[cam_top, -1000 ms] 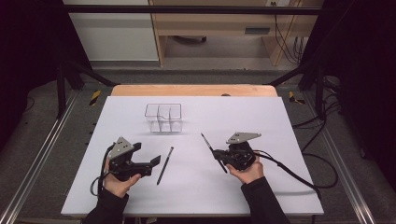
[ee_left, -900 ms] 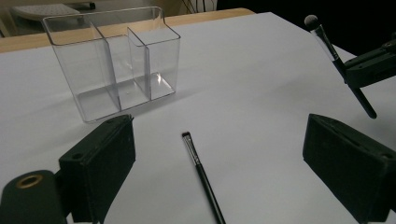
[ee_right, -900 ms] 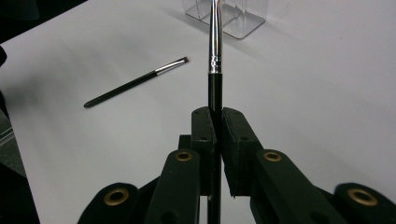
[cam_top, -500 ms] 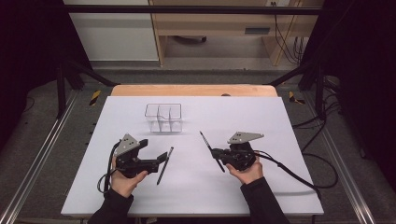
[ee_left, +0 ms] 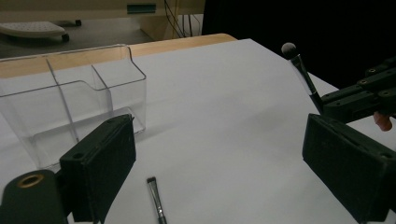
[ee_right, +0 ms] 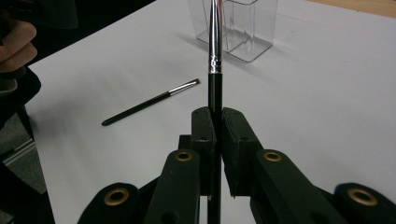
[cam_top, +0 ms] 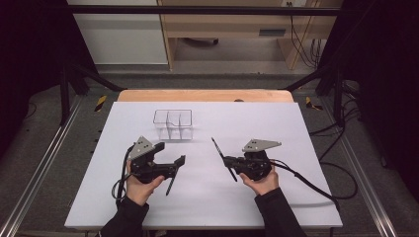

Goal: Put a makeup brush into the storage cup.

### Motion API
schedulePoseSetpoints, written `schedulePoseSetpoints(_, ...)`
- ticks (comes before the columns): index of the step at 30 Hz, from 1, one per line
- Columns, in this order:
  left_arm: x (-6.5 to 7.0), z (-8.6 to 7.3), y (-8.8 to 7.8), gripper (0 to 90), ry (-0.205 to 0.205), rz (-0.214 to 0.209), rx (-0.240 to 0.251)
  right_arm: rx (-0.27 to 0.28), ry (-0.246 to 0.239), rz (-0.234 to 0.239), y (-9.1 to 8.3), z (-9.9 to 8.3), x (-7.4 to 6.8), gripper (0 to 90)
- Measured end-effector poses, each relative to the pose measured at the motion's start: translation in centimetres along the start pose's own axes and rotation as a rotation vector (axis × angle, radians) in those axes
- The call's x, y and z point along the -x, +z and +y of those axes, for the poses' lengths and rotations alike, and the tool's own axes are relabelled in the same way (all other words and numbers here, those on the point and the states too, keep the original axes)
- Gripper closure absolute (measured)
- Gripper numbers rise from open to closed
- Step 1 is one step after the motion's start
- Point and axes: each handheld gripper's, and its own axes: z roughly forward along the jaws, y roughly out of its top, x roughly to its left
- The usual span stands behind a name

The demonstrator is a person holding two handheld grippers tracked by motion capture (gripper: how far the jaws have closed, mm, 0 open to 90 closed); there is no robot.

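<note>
A clear plastic organizer [cam_top: 172, 123] with three compartments stands empty on the white table [cam_top: 276, 123]. My right gripper [cam_top: 229, 161] is shut on the black handle of a makeup brush [cam_top: 217, 147], whose bristle end points up-left toward the organizer [ee_right: 233, 28]; in the right gripper view the brush [ee_right: 215, 46] rises straight from the closed jaws [ee_right: 215, 116]. A second, thin flat brush [cam_top: 170, 185] lies on the table. My left gripper [cam_top: 170, 156] hovers over its upper end, open, jaws wide apart [ee_left: 219, 140] and empty. The flat brush [ee_left: 156, 205] lies below and between them.
The table's wooden far edge [cam_top: 205, 95] lies behind the organizer. Cables [cam_top: 306, 182] trail from the right gripper over the table's right side. A metal frame rail [cam_top: 44, 163] runs along the left.
My left gripper has moved right and slightly up, and its jaws now hang over the flat brush. The right gripper and its brush have stayed put.
</note>
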Motion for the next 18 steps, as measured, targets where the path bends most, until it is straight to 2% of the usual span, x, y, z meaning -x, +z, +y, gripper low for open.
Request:
schedulePoseSetpoints(12,1.8,0.9,1.6,9.0,-0.001,-0.043,0.031,0.022,-0.001,0.001,-0.4,0.1,-0.2,84.2)
schedulePoseSetpoints(18,2.5,1.1,2.5,9.3,-0.016,-0.065,0.045,0.032,0.001,-0.001,-0.6,0.1,-0.3,84.3)
